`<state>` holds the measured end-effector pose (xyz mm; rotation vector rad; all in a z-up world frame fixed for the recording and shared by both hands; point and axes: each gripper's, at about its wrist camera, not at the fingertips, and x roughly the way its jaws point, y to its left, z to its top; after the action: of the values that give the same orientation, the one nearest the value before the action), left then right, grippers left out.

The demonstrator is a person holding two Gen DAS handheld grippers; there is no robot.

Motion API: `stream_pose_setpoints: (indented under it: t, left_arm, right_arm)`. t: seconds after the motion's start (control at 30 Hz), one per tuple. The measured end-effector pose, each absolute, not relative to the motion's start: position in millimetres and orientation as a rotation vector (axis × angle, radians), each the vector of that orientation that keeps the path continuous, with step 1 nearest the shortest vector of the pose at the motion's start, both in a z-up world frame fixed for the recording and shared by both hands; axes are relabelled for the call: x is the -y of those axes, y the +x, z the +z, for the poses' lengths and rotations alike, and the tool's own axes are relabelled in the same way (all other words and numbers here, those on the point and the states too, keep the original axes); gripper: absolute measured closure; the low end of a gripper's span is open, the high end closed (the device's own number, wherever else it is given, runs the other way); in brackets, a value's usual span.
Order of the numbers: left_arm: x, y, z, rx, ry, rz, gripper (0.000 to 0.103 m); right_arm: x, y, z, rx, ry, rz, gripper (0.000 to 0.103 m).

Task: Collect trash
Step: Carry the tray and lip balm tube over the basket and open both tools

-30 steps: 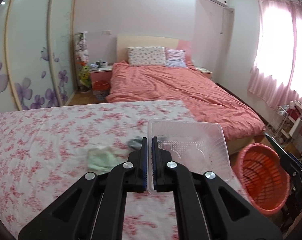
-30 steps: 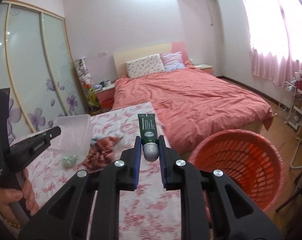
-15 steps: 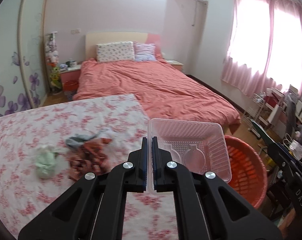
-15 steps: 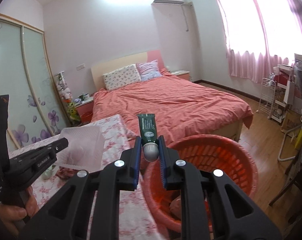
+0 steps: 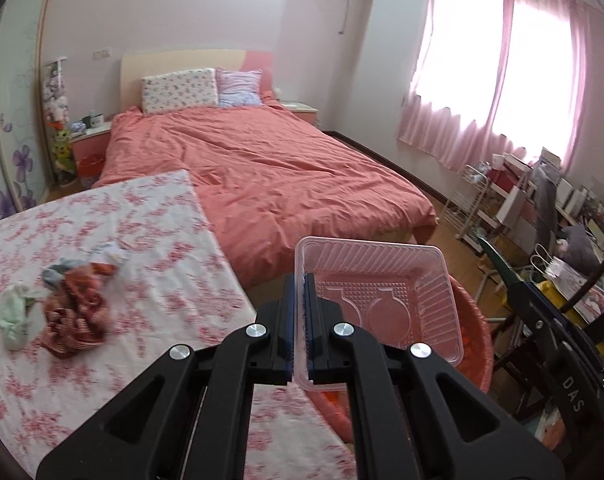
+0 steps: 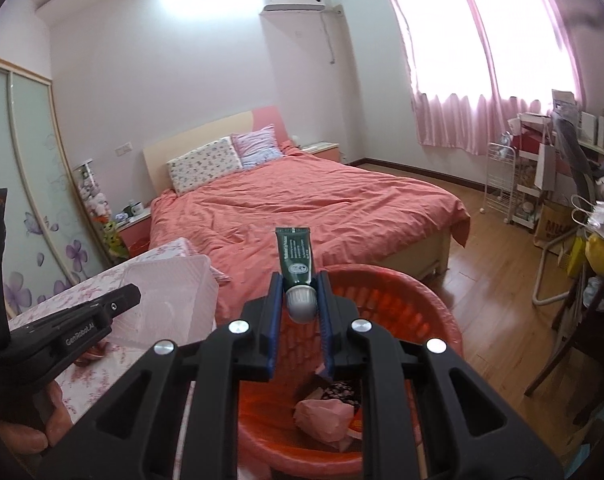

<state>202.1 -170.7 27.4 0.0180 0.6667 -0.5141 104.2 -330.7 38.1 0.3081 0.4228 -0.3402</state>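
My left gripper (image 5: 299, 300) is shut on the left wall of a clear plastic tray (image 5: 386, 300), held over the rim of the orange-red trash basket (image 5: 478, 344). In the right wrist view my right gripper (image 6: 299, 300) is shut on the white cap of a dark green tube (image 6: 295, 254), held above the same basket (image 6: 422, 304), where pink crumpled trash (image 6: 326, 420) lies. The left gripper (image 6: 97, 320) with the clear tray (image 6: 169, 304) shows at the left there, held by a hand (image 6: 41, 420).
A table with a red-flowered cloth (image 5: 121, 240) carries a crumpled red wrapper (image 5: 75, 312), a grey scrap (image 5: 55, 274) and a pale green wad (image 5: 15, 314). Behind stands a bed with a coral cover (image 5: 261, 168). Shelves and a chair (image 6: 574, 320) crowd the right.
Both grippers have swung right from over the table to the basket, each still gripping its item. The basket has come from the right edge to beneath the tray and the tube.
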Motion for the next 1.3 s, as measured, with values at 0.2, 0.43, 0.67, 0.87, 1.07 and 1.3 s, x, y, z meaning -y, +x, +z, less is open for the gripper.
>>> stream_pose_setpoints:
  t: [0.2,0.43,0.67,0.87,1.07,1.3]
  left_arm:
    - [193.0,201.9,17.0,-0.692,0.025,-0.553,0.099]
    - [213.3,202.2,7.1,-0.723,0.037,-0.585,0.099]
    - [226.6,201.9,-4.7,-0.761,0.057,-0.618,0.099]
    - [229.1,204.7,-19.4,-0.805,0.073,-0.601,0.062]
    - [213.7,206.1,-21.5,-0.819,0.075,-0.551,0.062]
    - [162.0,208.5,-13.4,-0.789,0.091,-0.447,0.057]
  right_arm:
    - [357.2,97.6,22.8,-0.427,0.341,-0.377,0.086]
    - [366.8,97.7,12.3,-0.436,0.365,-0.394,0.086]
    - [375.1,101.0,4.9,-0.447,0.387,-0.398,0.086]
    - [387.1,108.0,-5.1,-0.472,0.427,-0.405,0.076]
    - [385.4,102.7,-9.6,-0.488,0.419,-0.426,0.064]
    - [365.5,110.4,-3.2,-0.507,0.380,-0.393,0.060]
